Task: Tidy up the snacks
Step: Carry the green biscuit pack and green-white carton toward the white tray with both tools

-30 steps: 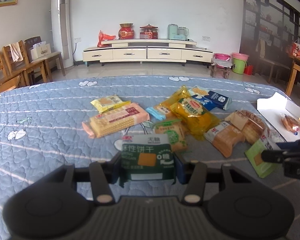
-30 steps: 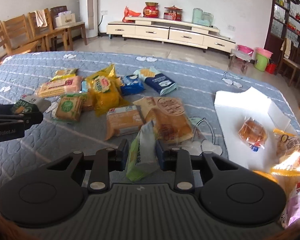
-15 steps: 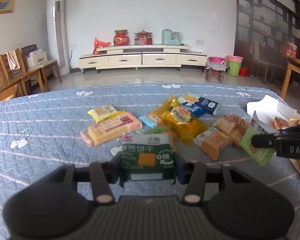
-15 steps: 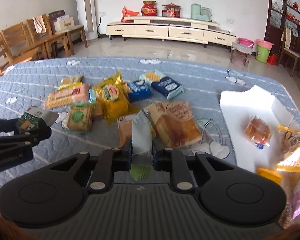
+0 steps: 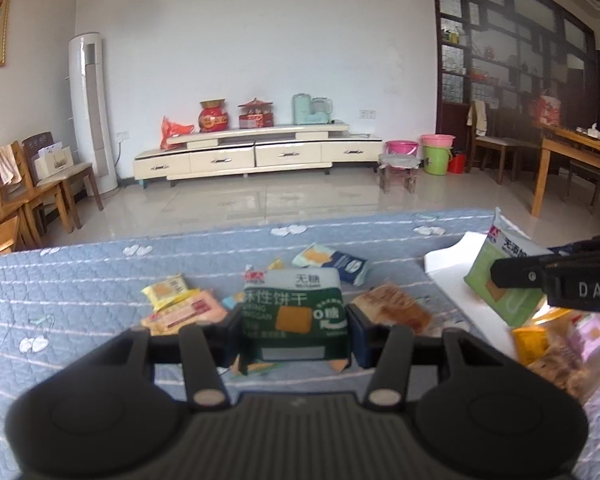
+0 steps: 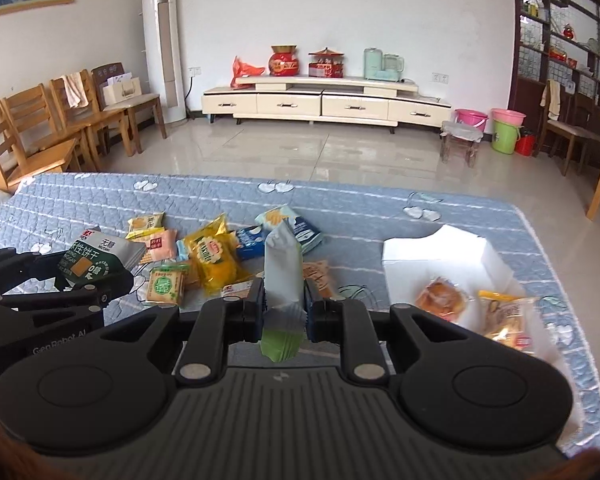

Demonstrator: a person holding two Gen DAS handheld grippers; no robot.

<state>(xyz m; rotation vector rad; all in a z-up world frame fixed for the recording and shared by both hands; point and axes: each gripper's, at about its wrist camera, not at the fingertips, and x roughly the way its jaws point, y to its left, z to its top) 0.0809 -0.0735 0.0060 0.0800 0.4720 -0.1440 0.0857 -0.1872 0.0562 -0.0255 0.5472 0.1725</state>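
Green biscuit packet (image 5: 294, 316) sits clamped in the left hand-held gripper (image 5: 294, 330).

1. The left tool (image 5: 294, 322), at the lower centre of its own view, has its jaws clamped on a dark green packet (image 5: 296, 312).
2. The right tool (image 6: 284, 306), at lower centre of its own view, pinches a white-and-green packet (image 6: 282, 280) tightly, pointing slightly downward.
3. Each tool shows at the other view's edge.

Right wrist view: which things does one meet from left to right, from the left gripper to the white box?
left gripper with the dark green biscuit pack → small green cracker packet → yellow snack bag → light green packet in the right gripper → white box.
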